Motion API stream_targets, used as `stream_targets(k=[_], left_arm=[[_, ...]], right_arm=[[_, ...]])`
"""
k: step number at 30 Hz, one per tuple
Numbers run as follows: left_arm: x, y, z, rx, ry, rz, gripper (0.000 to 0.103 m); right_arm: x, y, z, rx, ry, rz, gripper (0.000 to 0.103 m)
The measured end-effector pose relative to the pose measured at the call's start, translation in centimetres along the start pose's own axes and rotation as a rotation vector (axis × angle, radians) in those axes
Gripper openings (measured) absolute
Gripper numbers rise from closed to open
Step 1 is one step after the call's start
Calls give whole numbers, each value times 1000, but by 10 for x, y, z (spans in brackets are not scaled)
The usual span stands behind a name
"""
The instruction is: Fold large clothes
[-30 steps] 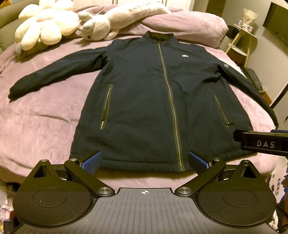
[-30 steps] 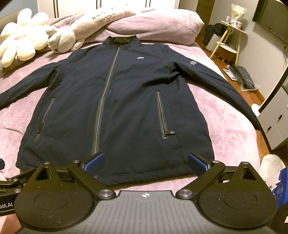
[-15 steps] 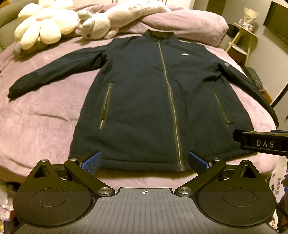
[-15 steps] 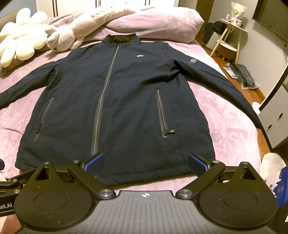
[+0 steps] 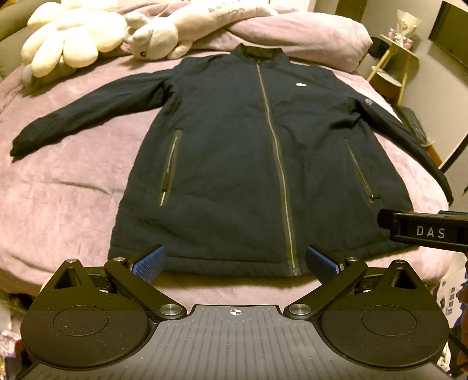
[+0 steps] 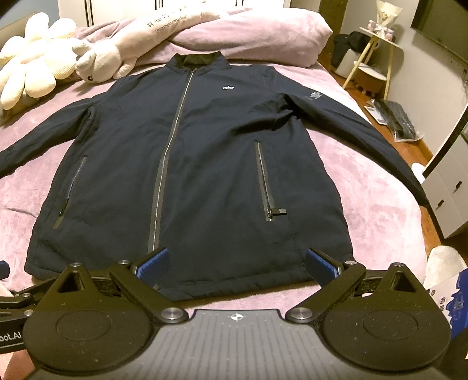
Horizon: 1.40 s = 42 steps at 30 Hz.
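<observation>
A dark navy zip jacket (image 5: 234,152) lies flat, front up and zipped, on a pink bed (image 5: 64,187), sleeves spread to both sides, collar far from me. It also shows in the right wrist view (image 6: 204,163). My left gripper (image 5: 235,261) is open and empty, hovering just short of the hem near the zip's lower end. My right gripper (image 6: 237,263) is open and empty, hovering over the hem's right half. The right gripper's side also shows in the left wrist view (image 5: 424,231), over the jacket's right bottom corner.
White plush toys (image 5: 73,43) and a long plush pillow (image 5: 210,20) lie at the bed's head with a pink duvet (image 6: 257,35). A small side table (image 6: 371,58), floor clutter (image 6: 395,117) and white drawers (image 6: 450,190) stand to the right of the bed.
Both views shifted slightly; the right gripper crept forward a little toward the hem. The jacket has not moved and both grippers stay open.
</observation>
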State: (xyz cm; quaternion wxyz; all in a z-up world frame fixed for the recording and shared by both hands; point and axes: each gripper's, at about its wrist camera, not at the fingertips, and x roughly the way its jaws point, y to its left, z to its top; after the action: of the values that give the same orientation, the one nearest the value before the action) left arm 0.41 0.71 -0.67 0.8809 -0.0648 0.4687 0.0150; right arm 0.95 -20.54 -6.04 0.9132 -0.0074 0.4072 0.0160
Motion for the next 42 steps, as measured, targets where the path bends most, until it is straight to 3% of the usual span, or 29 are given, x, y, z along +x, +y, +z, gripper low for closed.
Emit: stream_targets(k=[15, 20, 23, 27, 30, 32, 35, 39, 42], left_arm=[[8, -1, 2, 2, 25, -4, 103], [14, 0, 4, -1, 41, -22, 103], [22, 2, 7, -19, 49, -47, 103], [37, 7, 20, -35, 20, -17, 103], [57, 9, 38, -17, -19, 32, 103], [74, 10, 50, -15, -36, 66, 103], [104, 14, 66, -32, -62, 111, 103], [138, 19, 79, -47, -67, 108, 103], [157, 23, 84, -88, -41, 107, 103]], right_arm=[[8, -2, 2, 12, 19, 8, 99], [15, -11, 1, 50, 18, 80, 99], [20, -29, 3, 124, -38, 147, 99], [32, -82, 11, 287, -244, 195, 99], [57, -138, 25, 444, -342, 212, 99], [80, -182, 33, 578, -356, 266, 99], [119, -247, 35, 847, -384, 239, 99], [174, -317, 24, 1188, -409, 238, 98], [211, -353, 16, 1364, -407, 249, 84]])
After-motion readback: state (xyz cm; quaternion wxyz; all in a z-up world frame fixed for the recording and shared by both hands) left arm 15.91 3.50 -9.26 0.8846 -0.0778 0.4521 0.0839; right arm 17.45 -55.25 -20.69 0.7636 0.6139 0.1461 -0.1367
